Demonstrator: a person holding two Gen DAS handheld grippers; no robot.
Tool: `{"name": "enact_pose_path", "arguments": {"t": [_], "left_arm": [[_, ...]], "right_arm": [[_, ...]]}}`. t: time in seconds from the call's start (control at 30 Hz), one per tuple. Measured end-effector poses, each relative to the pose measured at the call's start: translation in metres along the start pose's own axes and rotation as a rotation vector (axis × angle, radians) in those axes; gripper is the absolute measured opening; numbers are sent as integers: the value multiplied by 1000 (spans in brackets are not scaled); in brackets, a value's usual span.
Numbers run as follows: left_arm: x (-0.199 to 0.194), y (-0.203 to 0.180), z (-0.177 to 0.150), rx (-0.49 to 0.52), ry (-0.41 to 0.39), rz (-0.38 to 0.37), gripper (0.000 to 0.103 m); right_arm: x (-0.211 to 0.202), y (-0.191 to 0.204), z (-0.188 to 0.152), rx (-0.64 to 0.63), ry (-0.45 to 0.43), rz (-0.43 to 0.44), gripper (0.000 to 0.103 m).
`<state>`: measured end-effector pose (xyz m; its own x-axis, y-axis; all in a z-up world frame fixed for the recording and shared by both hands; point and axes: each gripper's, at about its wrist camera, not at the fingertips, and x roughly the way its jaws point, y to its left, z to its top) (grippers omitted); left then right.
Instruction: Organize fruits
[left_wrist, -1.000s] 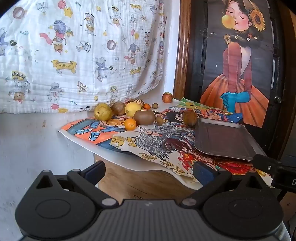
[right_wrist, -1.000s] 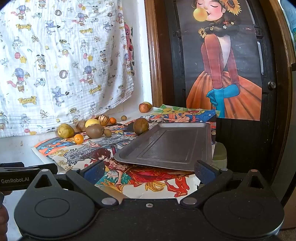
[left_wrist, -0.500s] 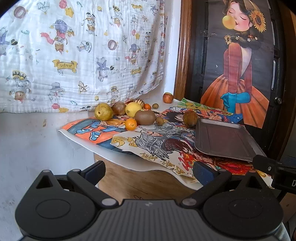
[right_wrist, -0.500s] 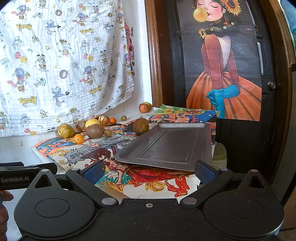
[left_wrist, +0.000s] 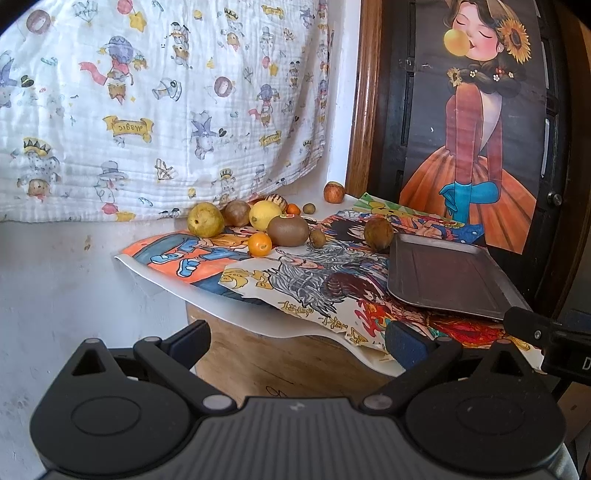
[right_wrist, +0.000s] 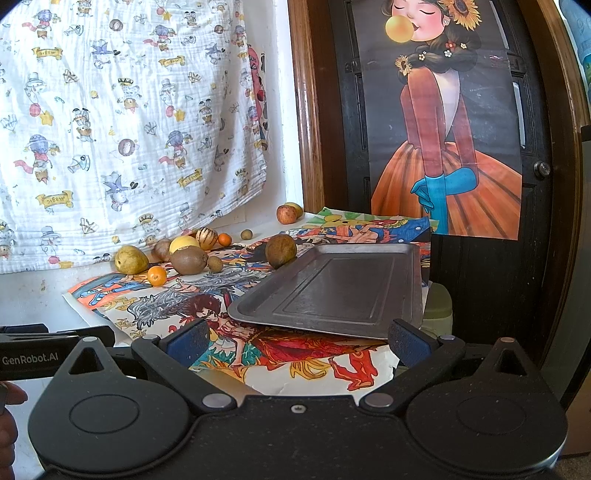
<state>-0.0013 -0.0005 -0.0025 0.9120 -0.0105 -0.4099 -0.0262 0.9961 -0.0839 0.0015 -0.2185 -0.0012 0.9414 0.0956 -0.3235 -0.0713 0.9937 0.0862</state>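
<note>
Fruits clustered mid-frame left: pear (left_wrist: 205, 220), kiwi (left_wrist: 287, 230), lemon (left_wrist: 264, 215). Empty metal tray (right_wrist: 340, 288) right. Left gripper (left_wrist: 297, 338), right gripper (right_wrist: 295, 338) spread wide, nothing held. Kiwi judged soft, rollable; to be pinched across middle.

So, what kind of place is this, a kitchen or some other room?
Probably a room in a home, not clearly a kitchen. A cartoon-print cloth hangs on the wall, a dark wooden-framed door carries a poster, and loose fruits lie beside a metal tray.
</note>
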Motion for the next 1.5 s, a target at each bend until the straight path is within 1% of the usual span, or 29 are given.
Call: {"name": "enact_pose_path", "arguments": {"t": [0.83, 1.2, 1.23, 1.3, 1.37, 1.5], "left_arm": [[0, 0, 0, 0, 2, -1, 103], [1, -1, -6, 3, 13, -11, 103], [2, 0, -6, 2, 17, -15, 103], [3, 2, -4, -4, 26, -34, 103], [7, 8, 1, -16, 37, -56, 103], [13, 21, 11, -35, 37, -49, 103]], "right_arm": [[-1, 0, -1, -1, 1, 0, 102], [2, 2, 2, -5, 12, 5, 102], [4, 1, -2, -12, 13, 18, 102], [9, 5, -2, -66, 13, 55, 102], [11, 8, 1, -122, 2, 70, 102], [21, 10, 18, -202, 15, 99, 102]]}}
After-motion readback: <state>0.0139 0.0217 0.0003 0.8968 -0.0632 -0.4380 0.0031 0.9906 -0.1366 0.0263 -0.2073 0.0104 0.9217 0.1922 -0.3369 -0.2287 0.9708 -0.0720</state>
